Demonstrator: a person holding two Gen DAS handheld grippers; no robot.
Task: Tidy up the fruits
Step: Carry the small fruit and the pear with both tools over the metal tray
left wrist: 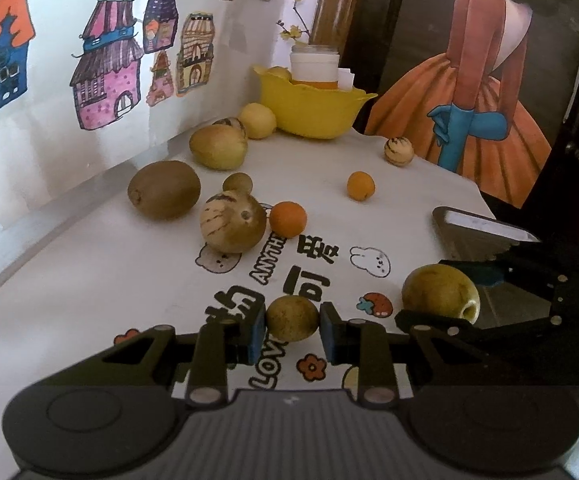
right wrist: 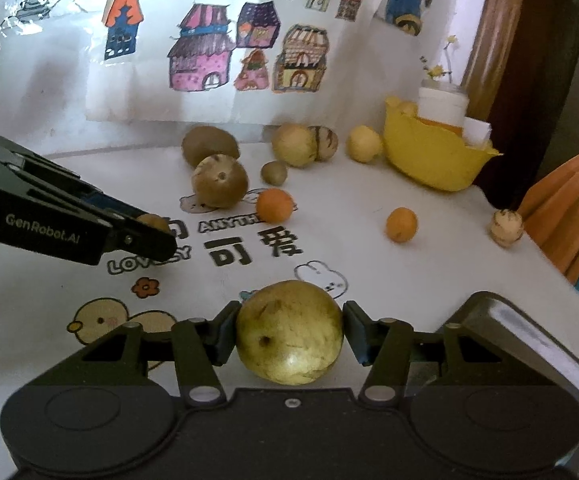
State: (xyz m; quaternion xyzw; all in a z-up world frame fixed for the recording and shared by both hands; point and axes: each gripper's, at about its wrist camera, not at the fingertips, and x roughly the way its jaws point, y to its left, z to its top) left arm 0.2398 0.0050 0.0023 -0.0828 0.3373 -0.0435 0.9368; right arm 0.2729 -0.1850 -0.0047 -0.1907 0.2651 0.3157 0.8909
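White printed tablecloth (left wrist: 89,300) bears scattered fruits (left wrist: 164,195).

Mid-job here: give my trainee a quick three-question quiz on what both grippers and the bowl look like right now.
1. True or false: the left gripper is shut on a small greenish-brown fruit.
2. Which does the right gripper hold? A) an orange B) a large yellow-green fruit C) a kiwi
3. Fill in: the yellow bowl stands at the table's far ___ corner, as the right wrist view shows it.

Key: 1 true; 2 B; 3 right
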